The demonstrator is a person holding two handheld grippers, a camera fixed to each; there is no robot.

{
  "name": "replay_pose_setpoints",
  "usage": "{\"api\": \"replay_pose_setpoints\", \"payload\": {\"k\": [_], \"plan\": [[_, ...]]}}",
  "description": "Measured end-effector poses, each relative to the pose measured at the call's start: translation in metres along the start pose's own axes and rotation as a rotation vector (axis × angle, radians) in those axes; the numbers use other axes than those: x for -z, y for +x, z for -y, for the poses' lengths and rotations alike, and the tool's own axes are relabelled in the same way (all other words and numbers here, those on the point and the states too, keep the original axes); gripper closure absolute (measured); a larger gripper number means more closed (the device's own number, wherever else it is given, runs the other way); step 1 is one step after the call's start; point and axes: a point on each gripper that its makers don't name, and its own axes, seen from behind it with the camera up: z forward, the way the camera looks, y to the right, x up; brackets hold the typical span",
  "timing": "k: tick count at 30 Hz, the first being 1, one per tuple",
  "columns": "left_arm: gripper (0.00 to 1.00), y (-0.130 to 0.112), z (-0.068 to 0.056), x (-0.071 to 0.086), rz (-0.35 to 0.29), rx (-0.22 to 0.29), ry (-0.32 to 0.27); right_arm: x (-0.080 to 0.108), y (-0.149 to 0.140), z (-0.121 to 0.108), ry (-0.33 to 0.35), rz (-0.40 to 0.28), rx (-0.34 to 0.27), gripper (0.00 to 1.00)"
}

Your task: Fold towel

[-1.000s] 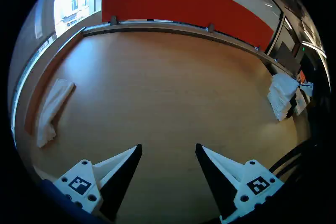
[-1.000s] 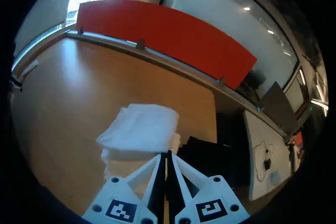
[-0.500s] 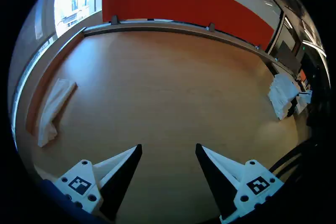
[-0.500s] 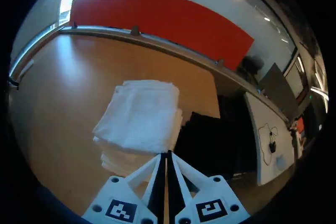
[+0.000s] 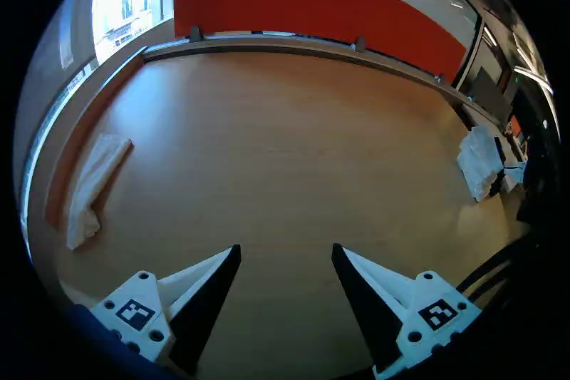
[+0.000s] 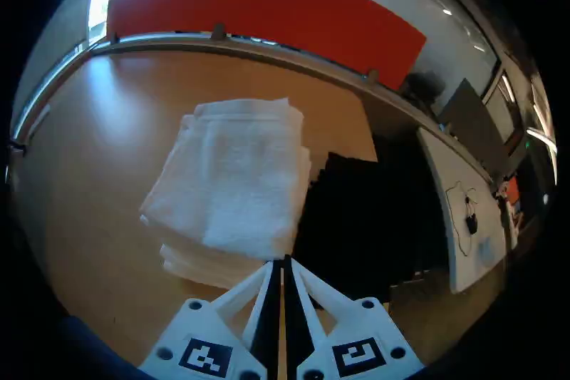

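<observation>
Since a second ago the folded towel [image 6: 235,173] has grown larger and spread toward 12 o'clock in the right gripper view; our right gripper [image 6: 283,266] is closed, seemingly pinching its near corner above the stack [image 6: 189,266]; our left gripper [image 5: 285,252] gapes wide, empty, over the table [image 5: 285,130]; we judge we are fetching a towel; next, carry it to open wood and spread it.

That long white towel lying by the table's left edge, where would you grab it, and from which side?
Probably at the towel's bunched near end, where the cloth stands up off the table and gives the fingers something to pinch. Come from above and from the table's open middle: a raised ledge runs close along its other side. The left gripper is open.
</observation>
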Motion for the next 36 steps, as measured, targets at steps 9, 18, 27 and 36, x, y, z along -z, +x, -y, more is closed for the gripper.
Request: {"api": "replay_pose_setpoints", "payload": {"k": [9, 18, 27, 36], "plan": [[0.05, -0.002, 0.001, 0.001, 0.004, 0.000, 0.008, -0.014, -0.016, 0.003, 0.010, 0.034, -0.023, 0.98], [0.05, -0.004, 0.000, 0.001, 0.008, 0.000, 0.013, -0.023, -0.022, 0.005, 0.007, 0.050, -0.032, 0.98], [0.05, -0.004, 0.000, 0.000, 0.012, 0.003, 0.015, -0.029, -0.026, 0.006, 0.008, 0.058, -0.041, 0.98], [0.05, -0.004, 0.000, 0.000, 0.012, 0.001, 0.015, -0.029, -0.024, 0.006, 0.001, 0.053, -0.047, 0.97]]}}
